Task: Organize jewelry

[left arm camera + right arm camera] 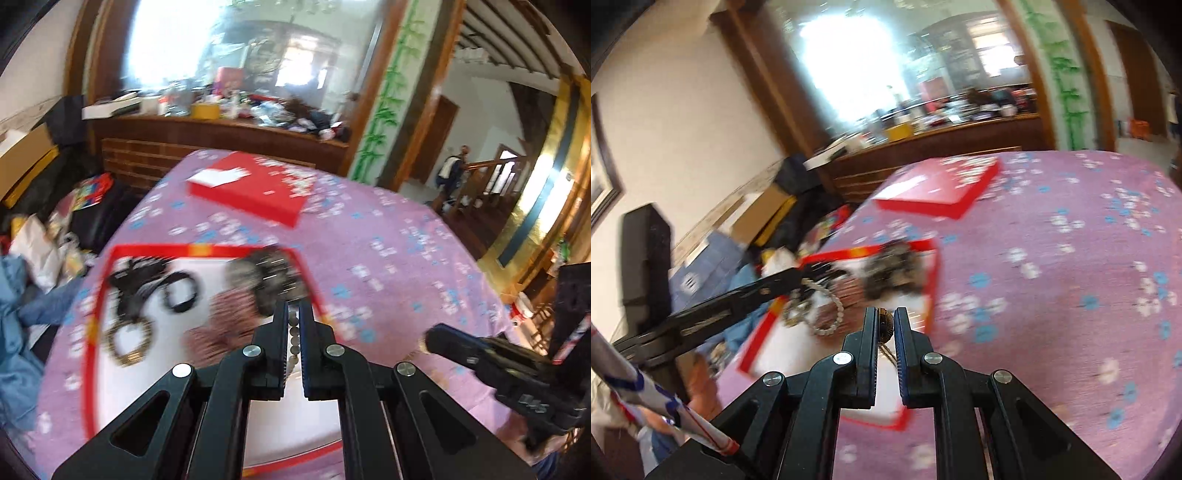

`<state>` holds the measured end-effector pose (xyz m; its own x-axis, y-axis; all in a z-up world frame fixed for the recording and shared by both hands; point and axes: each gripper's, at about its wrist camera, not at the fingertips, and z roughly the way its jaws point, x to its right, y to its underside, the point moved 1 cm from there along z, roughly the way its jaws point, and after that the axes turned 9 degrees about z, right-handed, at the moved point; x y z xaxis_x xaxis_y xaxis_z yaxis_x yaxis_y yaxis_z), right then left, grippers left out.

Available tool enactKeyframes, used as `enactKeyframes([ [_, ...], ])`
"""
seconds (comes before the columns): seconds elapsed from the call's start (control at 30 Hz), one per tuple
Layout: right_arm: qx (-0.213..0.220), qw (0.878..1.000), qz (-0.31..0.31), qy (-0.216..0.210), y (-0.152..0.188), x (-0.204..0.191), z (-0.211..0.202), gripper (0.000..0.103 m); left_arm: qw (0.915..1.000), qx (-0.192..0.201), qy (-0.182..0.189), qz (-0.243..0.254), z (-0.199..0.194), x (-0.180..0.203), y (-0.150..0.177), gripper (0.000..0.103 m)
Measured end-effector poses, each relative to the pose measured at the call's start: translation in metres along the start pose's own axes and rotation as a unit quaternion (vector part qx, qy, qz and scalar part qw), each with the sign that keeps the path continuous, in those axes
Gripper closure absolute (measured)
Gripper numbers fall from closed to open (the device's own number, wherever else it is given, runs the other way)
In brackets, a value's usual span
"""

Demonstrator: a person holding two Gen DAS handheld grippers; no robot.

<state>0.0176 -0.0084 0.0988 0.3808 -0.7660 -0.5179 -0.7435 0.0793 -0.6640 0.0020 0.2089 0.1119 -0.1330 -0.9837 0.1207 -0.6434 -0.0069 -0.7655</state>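
Observation:
A red-rimmed white tray (105, 280) lies on the purple flowered cloth and holds jewelry: black hair ties (155, 284), a gold bracelet (129, 341) and a dark beaded heap (269, 277). My left gripper (293, 317) is shut on a pearl bead strand (293, 339) above the tray. In the right wrist view the strand (827, 314) hangs from the left gripper (798, 275) as a loop. My right gripper (886, 315) is shut on a gold brooch with a chain (884, 325) over the tray's (931, 280) right side.
A red box lid (255, 192) lies farther back on the cloth (406, 258). A cluttered wooden sideboard (221, 129) and mirror stand behind. Bags and clothes (33, 258) pile up left of the table. The right gripper (480, 354) shows at the lower right.

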Motion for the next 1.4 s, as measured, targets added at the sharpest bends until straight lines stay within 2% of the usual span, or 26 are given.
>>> enactKeyframes([
  [0.17,-0.052,0.998,-0.025,-0.031,0.019,-0.037,0.034,0.093,0.9988,-0.026,-0.030,-0.027,0.005,-0.043,0.020,0.098],
  [0.37,-0.106,0.993,-0.041,-0.016,0.031,-0.051,0.086,0.093,0.9961,-0.060,-0.032,-0.055,0.037,-0.069,0.030,0.098],
  [0.47,-0.106,0.993,-0.049,0.007,0.029,-0.047,0.101,0.093,0.9944,-0.071,-0.053,-0.058,0.052,-0.075,0.031,0.098],
  [0.57,-0.102,0.993,-0.042,0.029,0.025,-0.037,0.114,0.093,0.9926,-0.083,-0.053,-0.070,0.064,-0.083,0.034,0.098],
  [0.63,-0.099,0.993,-0.043,0.046,0.025,-0.030,0.119,0.093,0.9914,-0.086,-0.065,-0.074,0.069,-0.087,0.036,0.098],
  [0.77,-0.105,0.992,-0.043,0.053,0.026,-0.022,0.127,0.093,0.9900,-0.085,-0.070,-0.087,0.073,-0.095,0.041,0.098],
  [1.03,-0.095,0.994,-0.041,0.039,0.023,-0.022,0.118,0.091,0.9909,-0.073,-0.066,-0.092,0.069,-0.097,0.041,0.098],
  [1.13,-0.085,0.996,-0.026,0.031,0.017,-0.020,0.108,0.091,0.9913,-0.058,-0.068,-0.097,0.061,-0.097,0.039,0.081],
  [1.23,-0.075,0.997,-0.015,0.026,0.012,-0.020,0.095,0.091,0.9925,-0.040,-0.075,-0.088,0.047,-0.093,0.035,0.081],
  [1.4,-0.058,0.998,-0.006,0.017,0.014,-0.019,0.061,0.092,0.9954,-0.026,-0.066,-0.064,0.025,-0.069,0.027,0.081],
])
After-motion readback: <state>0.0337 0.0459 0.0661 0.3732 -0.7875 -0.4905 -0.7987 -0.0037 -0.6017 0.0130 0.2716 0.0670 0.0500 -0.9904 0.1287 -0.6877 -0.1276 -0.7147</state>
